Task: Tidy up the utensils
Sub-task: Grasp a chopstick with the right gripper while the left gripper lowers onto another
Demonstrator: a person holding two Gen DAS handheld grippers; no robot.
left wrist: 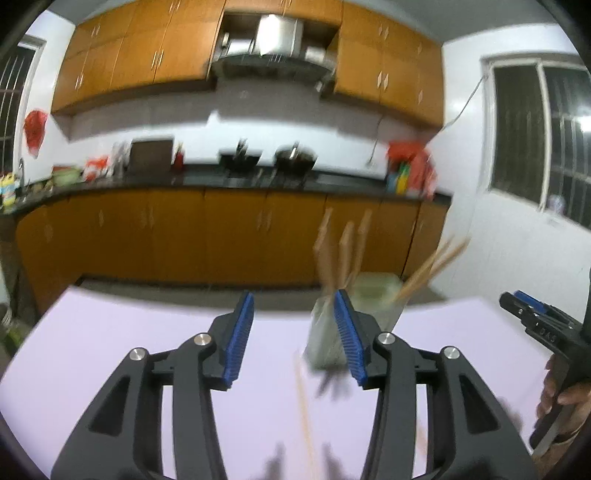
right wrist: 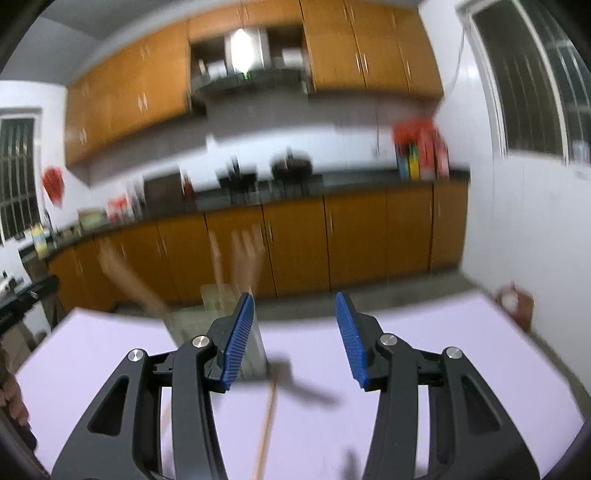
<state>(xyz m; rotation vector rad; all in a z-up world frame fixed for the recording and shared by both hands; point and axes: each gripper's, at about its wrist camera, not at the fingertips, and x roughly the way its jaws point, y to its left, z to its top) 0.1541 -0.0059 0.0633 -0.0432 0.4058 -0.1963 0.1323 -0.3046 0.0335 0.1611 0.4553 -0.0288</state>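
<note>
Both fisheye views are motion-blurred and edge-warped, with overhead glare on the range hood.

A clear holder stands upright on the lilac counter, with several wooden utensil handles rising from it, blurred. Just behind it a pale green container holds chopsticks leaning right. One loose wooden chopstick lies flat on the counter before the holder

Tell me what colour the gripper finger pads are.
Blue, ribbed pads on black arms; sharpest in the right wrist view.
</note>
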